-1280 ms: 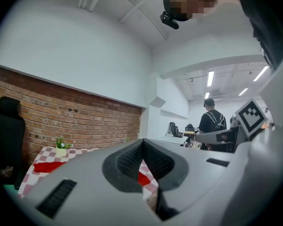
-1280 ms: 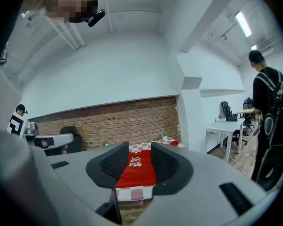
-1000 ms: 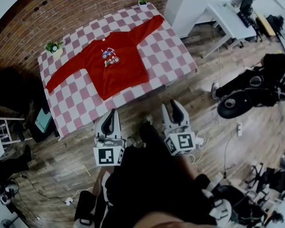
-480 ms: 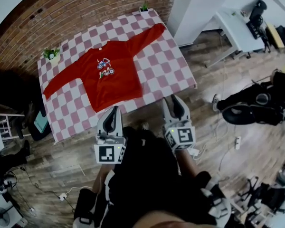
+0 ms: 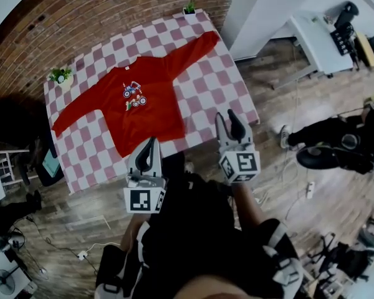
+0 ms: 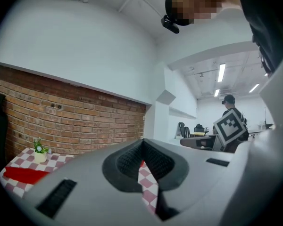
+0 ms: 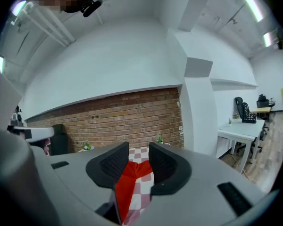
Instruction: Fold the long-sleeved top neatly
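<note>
Checkered table (image 5: 219,86), red top (image 5: 151,118) spread flat, beyond the fingers (image 5: 237,128)

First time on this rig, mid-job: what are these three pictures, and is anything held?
No robot: a person carries a two-jaw hand-held gripper in each hand. The wide picture is from a camera on the person's head, looking down. The other two are from cameras riding on each gripper, looking along its jaws. A red long-sleeved top lies spread flat on the checked table, with small potted plants at its far corners. The left hand-held gripper is shut and empty. The right hand-held gripper is open; the red between its jaws is just the distant top. Nothing is held.
</note>
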`<action>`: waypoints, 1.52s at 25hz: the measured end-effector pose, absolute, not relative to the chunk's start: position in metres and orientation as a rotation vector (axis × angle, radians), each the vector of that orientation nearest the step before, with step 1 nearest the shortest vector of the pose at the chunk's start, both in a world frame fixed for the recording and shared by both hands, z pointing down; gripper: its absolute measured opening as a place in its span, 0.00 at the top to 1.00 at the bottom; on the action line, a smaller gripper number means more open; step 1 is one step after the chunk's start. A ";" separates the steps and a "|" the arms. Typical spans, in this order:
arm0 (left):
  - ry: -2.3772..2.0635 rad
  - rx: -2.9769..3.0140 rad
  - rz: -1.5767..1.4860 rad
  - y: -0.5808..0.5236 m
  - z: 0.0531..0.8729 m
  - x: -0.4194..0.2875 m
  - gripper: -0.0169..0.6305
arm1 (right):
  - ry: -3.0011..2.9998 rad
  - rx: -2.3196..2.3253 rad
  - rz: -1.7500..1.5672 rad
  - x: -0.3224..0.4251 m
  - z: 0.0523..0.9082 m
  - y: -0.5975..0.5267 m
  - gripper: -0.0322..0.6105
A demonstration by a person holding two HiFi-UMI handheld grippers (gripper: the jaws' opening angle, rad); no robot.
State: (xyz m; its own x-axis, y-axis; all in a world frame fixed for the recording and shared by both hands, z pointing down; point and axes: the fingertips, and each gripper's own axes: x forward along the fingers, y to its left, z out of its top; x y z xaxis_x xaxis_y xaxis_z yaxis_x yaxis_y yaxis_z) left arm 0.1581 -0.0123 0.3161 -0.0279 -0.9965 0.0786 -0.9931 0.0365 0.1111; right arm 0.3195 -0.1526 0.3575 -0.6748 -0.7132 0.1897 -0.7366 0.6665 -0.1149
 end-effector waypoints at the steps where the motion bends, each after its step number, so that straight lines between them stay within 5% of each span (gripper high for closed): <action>1: -2.156 2.093 -0.043 -0.023 0.318 0.154 0.97 | -2.742 1.206 0.275 0.315 0.359 -0.164 0.75; 38: -1.991 1.951 0.022 -0.243 0.474 0.036 0.97 | -2.223 1.307 0.657 0.214 0.659 -0.618 0.74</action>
